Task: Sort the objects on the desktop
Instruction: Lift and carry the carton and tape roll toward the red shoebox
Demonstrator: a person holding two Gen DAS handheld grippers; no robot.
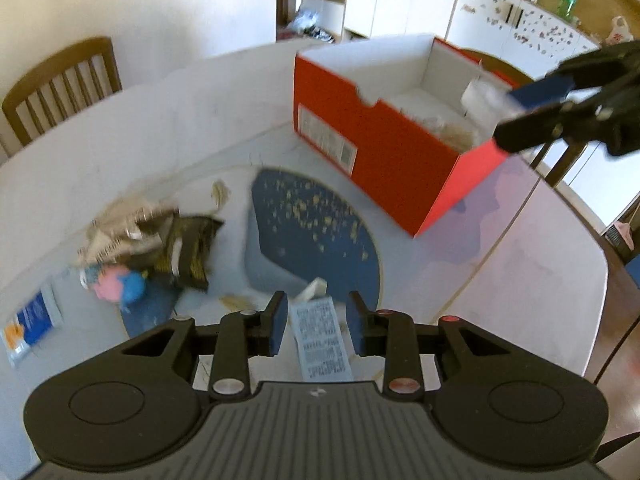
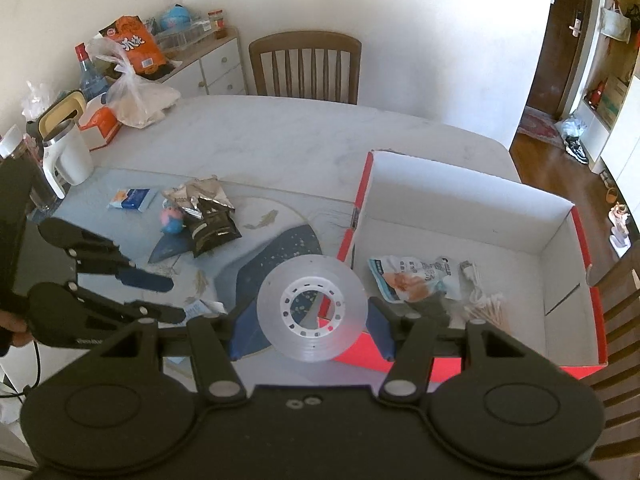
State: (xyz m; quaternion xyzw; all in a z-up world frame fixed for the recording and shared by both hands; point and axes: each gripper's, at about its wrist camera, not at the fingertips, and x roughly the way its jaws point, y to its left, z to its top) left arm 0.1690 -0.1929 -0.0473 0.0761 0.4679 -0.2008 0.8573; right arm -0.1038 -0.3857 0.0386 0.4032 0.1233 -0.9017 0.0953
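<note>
My right gripper (image 2: pixel 312 320) is shut on a clear tape roll (image 2: pixel 312 276) with a white core, held in the air at the near left corner of the red box (image 2: pixel 580 224). The left wrist view shows the right gripper (image 1: pixel 506 116) over the red box (image 1: pixel 380 148). Inside the box lie a snack packet (image 2: pixel 416 276) and cotton swabs (image 2: pixel 484 308). My left gripper (image 1: pixel 318 320) is open just above a small printed packet (image 1: pixel 320 340) on the table. A black wrapper (image 2: pixel 212 228), a pink-and-blue toy (image 2: pixel 172 220) and a blue tissue pack (image 2: pixel 132 200) lie to the left.
A dark blue round mat (image 1: pixel 312 220) covers the table's middle. A white jug (image 2: pixel 68 156), an orange carton (image 2: pixel 100 124) and a plastic bag (image 2: pixel 136 100) stand at the far left edge. Wooden chairs (image 2: pixel 304 68) stand behind the table (image 2: pixel 300 132).
</note>
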